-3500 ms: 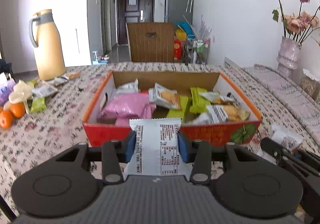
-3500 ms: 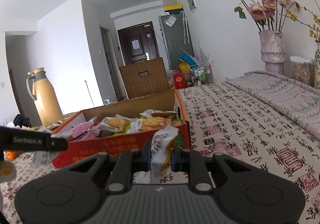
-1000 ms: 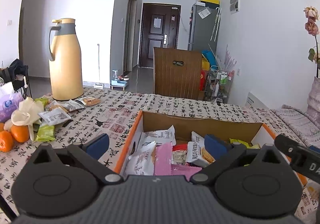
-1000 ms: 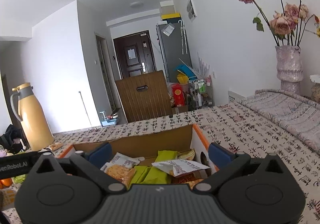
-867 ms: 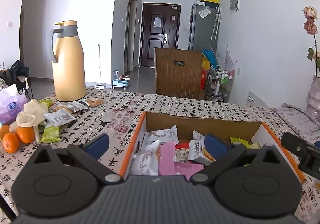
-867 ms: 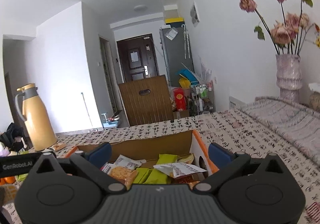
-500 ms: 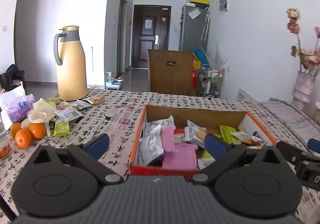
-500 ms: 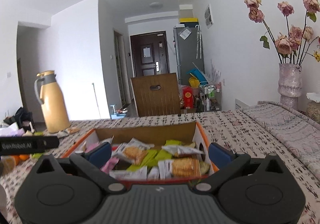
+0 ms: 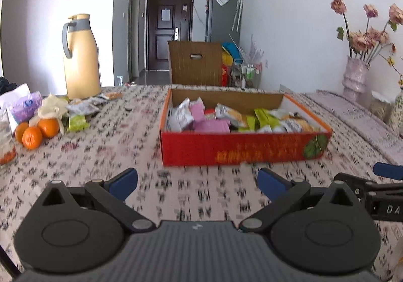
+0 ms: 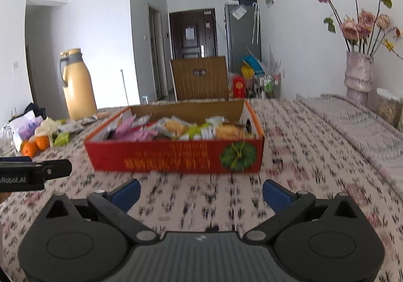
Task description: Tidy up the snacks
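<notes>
Jaws of both the left gripper (image 9: 197,180) and right gripper (image 10: 201,192) gape empty; light, crinkly foil snack packets (image 9: 80,108) beside the tall yellow thermos jug (image 9: 80,56) want pinching at a sealed edge.

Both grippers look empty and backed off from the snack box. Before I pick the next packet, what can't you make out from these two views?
- Bottom layer of the snack box: hidden by the top packets in both wrist views.
- Packet print: too small and motion-blurred to read.
- Loose packets by the thermos: small and overlapping, so no count.
- Table nearest the left gripper and right gripper: hidden by their bodies.
- Right gripper in the left view: cut off by the edge.
</notes>
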Available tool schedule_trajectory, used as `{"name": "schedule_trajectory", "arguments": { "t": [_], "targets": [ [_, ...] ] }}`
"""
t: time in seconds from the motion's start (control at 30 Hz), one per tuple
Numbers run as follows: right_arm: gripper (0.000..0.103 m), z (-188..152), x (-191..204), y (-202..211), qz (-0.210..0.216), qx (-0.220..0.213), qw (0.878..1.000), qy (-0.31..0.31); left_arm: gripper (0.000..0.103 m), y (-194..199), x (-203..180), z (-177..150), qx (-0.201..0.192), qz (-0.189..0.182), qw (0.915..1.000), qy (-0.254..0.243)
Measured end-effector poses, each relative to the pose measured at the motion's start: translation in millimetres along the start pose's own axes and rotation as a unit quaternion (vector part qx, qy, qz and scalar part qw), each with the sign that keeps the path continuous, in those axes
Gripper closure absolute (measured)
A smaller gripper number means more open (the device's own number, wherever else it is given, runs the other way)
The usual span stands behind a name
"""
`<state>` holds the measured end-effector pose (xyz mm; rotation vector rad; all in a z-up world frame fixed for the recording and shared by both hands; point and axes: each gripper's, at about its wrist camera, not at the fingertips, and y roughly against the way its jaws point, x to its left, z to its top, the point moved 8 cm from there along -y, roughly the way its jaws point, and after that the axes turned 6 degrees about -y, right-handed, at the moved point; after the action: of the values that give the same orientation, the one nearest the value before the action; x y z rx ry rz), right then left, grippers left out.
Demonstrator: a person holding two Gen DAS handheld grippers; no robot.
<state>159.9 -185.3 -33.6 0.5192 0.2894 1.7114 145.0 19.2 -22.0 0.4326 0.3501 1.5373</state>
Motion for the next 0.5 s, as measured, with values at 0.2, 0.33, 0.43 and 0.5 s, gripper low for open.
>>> {"name": "schedule_trajectory", "arguments": {
  "t": [0.2,0.33,0.43,0.5],
  "targets": [
    [0.000,-23.8,-4.5,9.4,0.001,0.026,1.000,-0.005,0.000,8.7,-7.3,-26.6,0.022,-0.014,0.9997,-0.006],
    [0.000,-34.2,-8.0,14.8,-0.002,0.036,0.999,-0.006,0.000,13.6,-11.0,-37.1,0.029,-0.024,0.9993,-0.010],
    [0.000,-41.1,-9.9,18.3,-0.005,0.042,0.999,-0.007,0.000,17.5,-13.6,-41.5,0.030,-0.028,0.9991,-0.012],
    [0.000,-44.7,-10.9,19.6,-0.007,0.046,0.999,-0.008,0.000,19.1,-15.9,-44.0,0.032,-0.031,0.9989,-0.015]
  ]
}}
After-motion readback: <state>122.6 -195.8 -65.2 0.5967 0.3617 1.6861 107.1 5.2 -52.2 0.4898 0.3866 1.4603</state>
